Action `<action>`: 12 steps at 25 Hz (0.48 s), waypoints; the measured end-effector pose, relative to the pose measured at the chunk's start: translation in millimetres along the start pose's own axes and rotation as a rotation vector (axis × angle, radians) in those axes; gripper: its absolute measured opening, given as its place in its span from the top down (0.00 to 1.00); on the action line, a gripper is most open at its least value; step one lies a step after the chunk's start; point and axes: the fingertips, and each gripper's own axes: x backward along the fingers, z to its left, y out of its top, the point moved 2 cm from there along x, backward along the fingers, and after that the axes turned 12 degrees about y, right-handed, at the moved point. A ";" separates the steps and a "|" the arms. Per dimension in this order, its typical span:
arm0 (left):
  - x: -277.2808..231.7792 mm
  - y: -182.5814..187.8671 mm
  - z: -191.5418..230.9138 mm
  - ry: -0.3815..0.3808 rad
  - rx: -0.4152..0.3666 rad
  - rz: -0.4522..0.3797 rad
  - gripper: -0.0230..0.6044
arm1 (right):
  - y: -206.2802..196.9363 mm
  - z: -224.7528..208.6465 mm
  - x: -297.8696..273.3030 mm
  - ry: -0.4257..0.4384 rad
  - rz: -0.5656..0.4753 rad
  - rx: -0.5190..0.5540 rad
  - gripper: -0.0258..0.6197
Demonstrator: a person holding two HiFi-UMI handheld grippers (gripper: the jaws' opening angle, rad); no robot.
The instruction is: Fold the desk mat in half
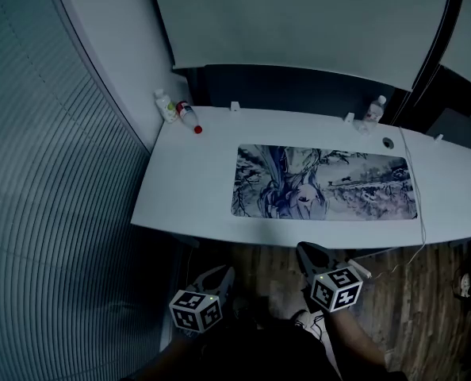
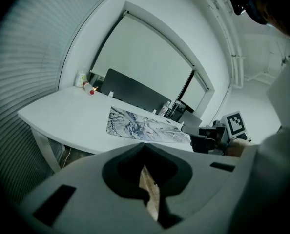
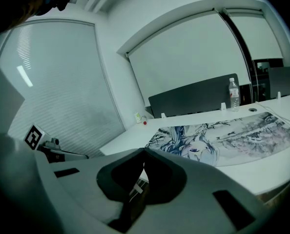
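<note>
Nearest to the person, the left gripper (image 1: 222,276) and the right gripper (image 1: 308,252) both hang short of the desk (image 1: 188,189), over the wooden floor (image 1: 426,316). Each is angled gently down toward the near edge. Each has its jaws drawn together with nothing between them; only a sliver of floor shows through the slit. Beyond the edge, the desk mat (image 1: 323,182) lies flat on the right-hand part of the white top, its long axis running left to right, parallel to that edge. The left gripper sits roughly in line with the mat's left short end, and the right gripper in line with its left-middle, so the right one looks nearer to the mat's bulk. The mat's far right end is well apart from both. A half fold probably means carrying one short end over to the other. Farther back stand two bottles (image 1: 176,111) at the left corner and a clear bottle (image 1: 375,109) toward the right.
</note>
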 end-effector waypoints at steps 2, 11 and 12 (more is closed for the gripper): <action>0.0 3.2 9.8 -0.004 -0.005 0.005 0.95 | 0.3 5.1 -12.3 0.000 0.002 -0.002 0.92; 0.0 15.2 44.7 -0.034 -0.023 0.015 0.95 | -2.1 31.7 -61.1 -0.003 0.031 0.031 0.92; 0.1 15.8 47.5 -0.037 -0.024 0.015 0.95 | -2.4 34.5 -65.5 -0.001 0.037 0.037 0.92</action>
